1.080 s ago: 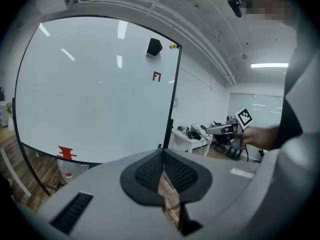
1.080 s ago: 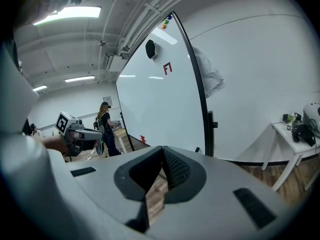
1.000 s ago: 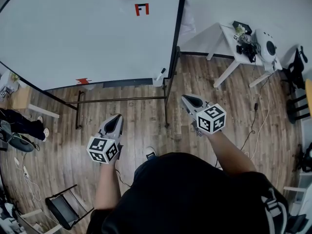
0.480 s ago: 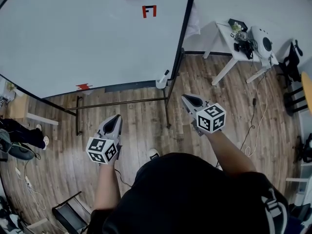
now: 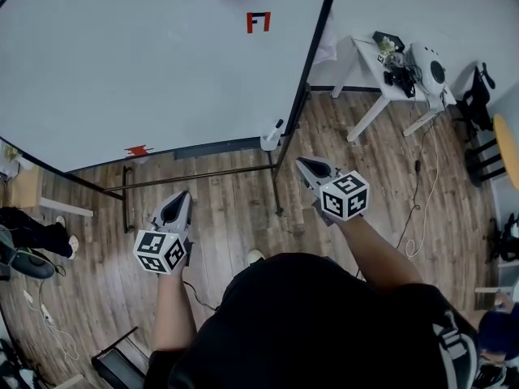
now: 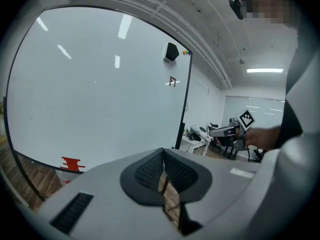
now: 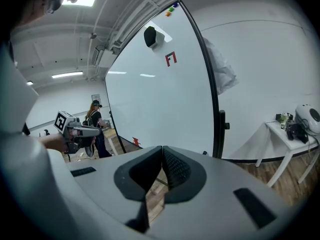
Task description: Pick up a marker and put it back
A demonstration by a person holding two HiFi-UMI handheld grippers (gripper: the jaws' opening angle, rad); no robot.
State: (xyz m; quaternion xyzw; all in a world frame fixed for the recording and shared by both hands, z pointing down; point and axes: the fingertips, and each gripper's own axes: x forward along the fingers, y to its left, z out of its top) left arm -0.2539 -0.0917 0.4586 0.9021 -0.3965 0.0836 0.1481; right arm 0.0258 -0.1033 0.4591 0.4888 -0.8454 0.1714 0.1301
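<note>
Looking down from the head view, both tools are held out over the wooden floor (image 5: 235,217), the left gripper (image 5: 178,196) and the right gripper (image 5: 303,163) well apart, each pointing toward the whiteboard (image 5: 162,63) ahead. The marker (image 5: 277,126) stands upright in a white cup (image 5: 268,143) at the board's lower right corner, beside the black frame post. It sits ahead of the right gripper and slightly to its left, far off to the right of the left gripper, and neither tool touches it. A small red mark (image 5: 258,22) sits high on the board beyond both tips, and a white table (image 5: 365,55) carrying small gear lies ahead and to the right of the right gripper. In the left gripper view the two dark pads meet at their tips with nothing between them, so this tool is closed and empty. The board fills the space ahead of it, and the right gripper shows off to its right, held in a hand. In the right gripper view the pads likewise press together at the tip, pinched on nothing. The board's edge and post rise straight ahead, the table lies to the right, and the left gripper appears far to the left with a person (image 7: 95,115) standing behind it.
</note>
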